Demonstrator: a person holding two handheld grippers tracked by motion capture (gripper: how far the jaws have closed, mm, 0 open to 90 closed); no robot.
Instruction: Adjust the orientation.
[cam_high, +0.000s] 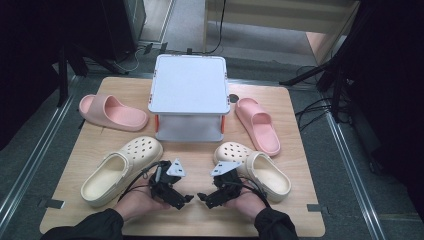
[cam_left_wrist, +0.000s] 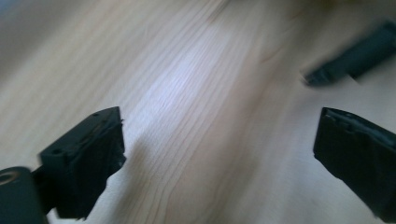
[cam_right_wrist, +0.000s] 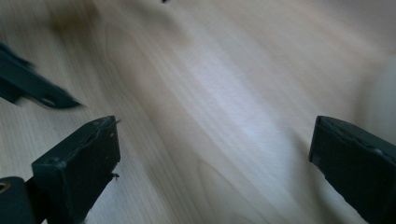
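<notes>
Resting low near the front edge of the pale wooden table (cam_high: 295, 145), both tools sit idle between the two cream shoes, so this looks like the start of a shoe-tidying job, with nothing picked up yet. The left gripper (cam_high: 186, 198) has its jaws spread wide and empty; its own view looks between them at bare wood grain, with a tip of the other tool farther off. The right gripper (cam_high: 201, 196) is likewise wide apart and holds nothing, its jaw tips pointing inward toward the left one's.

The nearest things are the cream perforated foam clog on the left (cam_high: 121, 169), lying just beside the left hand (cam_high: 140, 204), and the cream perforated foam clog on the right (cam_high: 254, 168), just beside the right hand (cam_high: 248, 205). Behind them stands a white two-tier plastic shoe rack with orange corner fittings (cam_high: 189, 82), its lower shelf apparently empty.

By my judgement, the next move calls for one gripper to swing outward to its neighbouring clog, close over the side wall or heel rim, and lift it toward the rack.

Counted: two cream clogs, two pink foam slide sandals (one left of the rack (cam_high: 112, 112), one right of it (cam_high: 257, 125)), one rack, two grippers.
</notes>
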